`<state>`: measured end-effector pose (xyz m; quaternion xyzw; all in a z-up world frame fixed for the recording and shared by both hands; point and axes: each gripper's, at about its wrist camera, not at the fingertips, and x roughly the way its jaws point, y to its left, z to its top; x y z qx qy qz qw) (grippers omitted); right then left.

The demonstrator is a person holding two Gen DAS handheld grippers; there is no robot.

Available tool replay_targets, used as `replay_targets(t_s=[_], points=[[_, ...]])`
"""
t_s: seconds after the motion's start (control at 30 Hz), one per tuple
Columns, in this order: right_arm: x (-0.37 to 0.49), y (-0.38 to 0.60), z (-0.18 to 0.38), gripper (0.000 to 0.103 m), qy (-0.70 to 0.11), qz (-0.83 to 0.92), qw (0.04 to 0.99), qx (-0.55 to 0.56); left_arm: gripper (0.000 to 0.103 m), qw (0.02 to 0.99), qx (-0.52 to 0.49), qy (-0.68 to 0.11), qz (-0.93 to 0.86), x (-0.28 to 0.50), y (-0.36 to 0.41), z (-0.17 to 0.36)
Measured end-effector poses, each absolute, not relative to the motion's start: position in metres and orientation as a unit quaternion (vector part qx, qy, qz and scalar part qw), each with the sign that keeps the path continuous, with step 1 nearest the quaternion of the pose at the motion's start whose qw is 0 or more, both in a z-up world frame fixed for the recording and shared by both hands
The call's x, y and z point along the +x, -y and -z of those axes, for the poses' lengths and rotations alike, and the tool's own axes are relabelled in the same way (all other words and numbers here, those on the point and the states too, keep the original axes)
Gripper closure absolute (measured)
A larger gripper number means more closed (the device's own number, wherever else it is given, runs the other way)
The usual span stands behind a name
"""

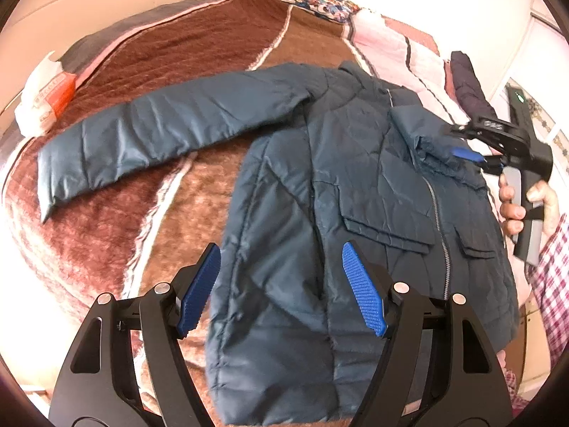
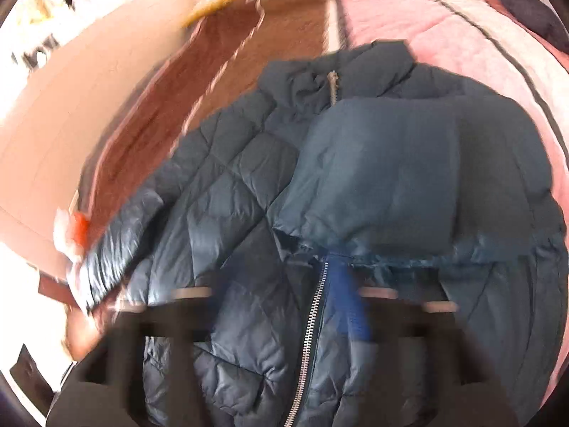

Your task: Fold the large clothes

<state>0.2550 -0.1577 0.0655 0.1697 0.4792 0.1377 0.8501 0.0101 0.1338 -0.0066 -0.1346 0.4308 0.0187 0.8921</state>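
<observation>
A dark teal quilted jacket (image 1: pixel 355 192) lies front up on the bed, zipper (image 1: pixel 439 220) closed. Its one sleeve (image 1: pixel 170 131) stretches out flat to the left. The other sleeve (image 2: pixel 409 174) is folded across the chest. My left gripper (image 1: pixel 281 284) is open and empty, hovering over the jacket's lower left side. My right gripper (image 1: pixel 466 154) is shut on the cuff of the folded sleeve (image 2: pixel 338 249) above the chest; its view is motion blurred.
The bed has a brown plush blanket (image 1: pixel 177 53) and a pink quilt (image 1: pixel 398 46) at the far right. A white and orange bag (image 1: pixel 46 96) lies at the left edge. A dark folded garment (image 1: pixel 469 85) sits on the quilt.
</observation>
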Motion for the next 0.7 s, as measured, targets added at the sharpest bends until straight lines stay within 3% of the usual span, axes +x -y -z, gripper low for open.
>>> replay_targets(t_s=[0.23, 0.47, 0.53, 0.6, 0.7], points=[[0.239, 0.228, -0.038, 0.036, -0.442, -0.052, 0.794, 0.415, 0.032, 0.887, -0.154, -0.434, -0.024, -0.003, -0.141, 0.018], [0.266, 0.233, -0.016, 0.04, -0.462, 0.01, 0.77, 0.44, 0.032, 0.889, -0.147, -0.433, -0.016, -0.005, -0.134, 0.018], [0.277, 0.231, -0.011, 0.054, -0.472, 0.03, 0.769, 0.43, 0.032, 0.889, -0.146, -0.434, -0.017, -0.004, -0.132, 0.018], [0.286, 0.229, -0.012, 0.083, -0.478, 0.041, 0.772, 0.416, 0.032, 0.888, -0.149, -0.436, -0.019, -0.004, -0.132, 0.019], [0.302, 0.201, -0.036, 0.09, -0.47, 0.021, 0.817, 0.334, 0.032, 0.888, -0.145, -0.436, -0.02, -0.003, -0.13, 0.019]])
